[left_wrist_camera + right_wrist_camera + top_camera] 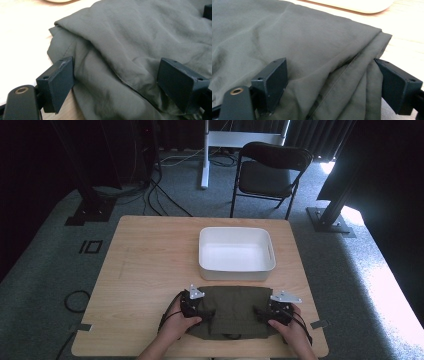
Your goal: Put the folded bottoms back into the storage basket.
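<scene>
On the near half of the pale wooden table (150, 250) lies a dark olive-green folded cloth (232, 307), spread flat as a wide rectangle with its far edge just beside the near wall of a white rectangular plastic tub (236, 270). The tub sits a little right of the table's middle.

At the cloth's left end, the left gripper (192, 305), black with a grey three-cornered plate on top, rests in the person's left hand (176, 327). In the left gripper view (120, 75) its jaws stand wide apart: one at the cloth's left edge where the folded layers meet the bare tabletop, the other set down well onto the fabric. A ridge of folded cloth (120, 50) runs between them, and the pads do not squeeze it; the claw is released.

At the cloth's right end, the right gripper (277, 310) sits in the person's right hand (292, 332). In the right gripper view (334, 80) its jaws also stand wide, one on the flat cloth (287, 37), the other at the right edge where stacked layers and a stitched seam hang. Fabric bulges between the pads without being pinched, so this claw too is released.

A black folding chair (267, 170) stands on the grey carpet beyond the far edge of the table.
</scene>
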`<state>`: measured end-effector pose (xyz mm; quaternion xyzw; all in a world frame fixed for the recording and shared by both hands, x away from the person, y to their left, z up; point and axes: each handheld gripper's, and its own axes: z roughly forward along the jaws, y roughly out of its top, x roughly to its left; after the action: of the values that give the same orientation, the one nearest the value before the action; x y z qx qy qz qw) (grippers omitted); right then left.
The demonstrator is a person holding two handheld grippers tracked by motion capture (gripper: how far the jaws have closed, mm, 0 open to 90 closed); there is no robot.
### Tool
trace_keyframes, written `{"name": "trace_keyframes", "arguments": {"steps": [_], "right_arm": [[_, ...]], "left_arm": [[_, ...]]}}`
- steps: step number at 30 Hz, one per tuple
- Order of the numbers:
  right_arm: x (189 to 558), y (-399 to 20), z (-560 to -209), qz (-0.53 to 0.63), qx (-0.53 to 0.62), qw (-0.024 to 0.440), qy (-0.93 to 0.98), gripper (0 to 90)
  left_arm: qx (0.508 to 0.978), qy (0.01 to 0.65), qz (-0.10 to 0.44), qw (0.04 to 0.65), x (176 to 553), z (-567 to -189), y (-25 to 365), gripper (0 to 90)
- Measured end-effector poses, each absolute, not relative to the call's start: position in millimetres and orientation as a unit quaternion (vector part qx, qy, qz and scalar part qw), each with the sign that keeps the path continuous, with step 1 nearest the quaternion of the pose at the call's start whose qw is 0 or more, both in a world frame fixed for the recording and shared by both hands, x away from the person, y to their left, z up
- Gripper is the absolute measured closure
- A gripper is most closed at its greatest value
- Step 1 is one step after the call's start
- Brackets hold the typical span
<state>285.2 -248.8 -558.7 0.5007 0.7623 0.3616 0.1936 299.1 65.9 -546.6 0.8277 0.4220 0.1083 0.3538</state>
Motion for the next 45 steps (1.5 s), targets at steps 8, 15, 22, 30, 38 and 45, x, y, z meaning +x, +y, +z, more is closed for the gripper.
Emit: {"name": "trace_keyframes", "arguments": {"steps": [8,15,22,30,38,45], "right_arm": [[285.1,-245.4,-558.2,0.365,0.494,0.199,0.764,28.8],[282.7,-241.7,-557.3,0.384,0.483,0.187,0.764,59.3],[280.3,-231.1,-551.8,0.358,0.452,0.204,0.791,73.0],[280.8,-235.6,-546.3,0.359,0.456,0.183,0.793,77.6],[274.0,-244.8,-522.0,0.392,0.457,0.166,0.781,78.4],[267.9,-247.4,-507.6,0.405,0.453,0.162,0.778,78.5]], "left_arm": [[0.825,0.402,0.138,0.372,301.0,-554.5,60.9,11.0],[0.825,0.394,0.141,0.379,304.1,-553.9,58.6,18.5],[0.832,0.366,0.149,0.390,302.4,-553.1,53.6,75.1],[0.825,0.370,0.137,0.403,302.2,-550.1,56.6,82.9],[0.816,0.367,0.117,0.432,292.6,-529.7,57.1,83.6],[0.816,0.356,0.111,0.442,287.8,-515.8,60.7,83.5]]}}
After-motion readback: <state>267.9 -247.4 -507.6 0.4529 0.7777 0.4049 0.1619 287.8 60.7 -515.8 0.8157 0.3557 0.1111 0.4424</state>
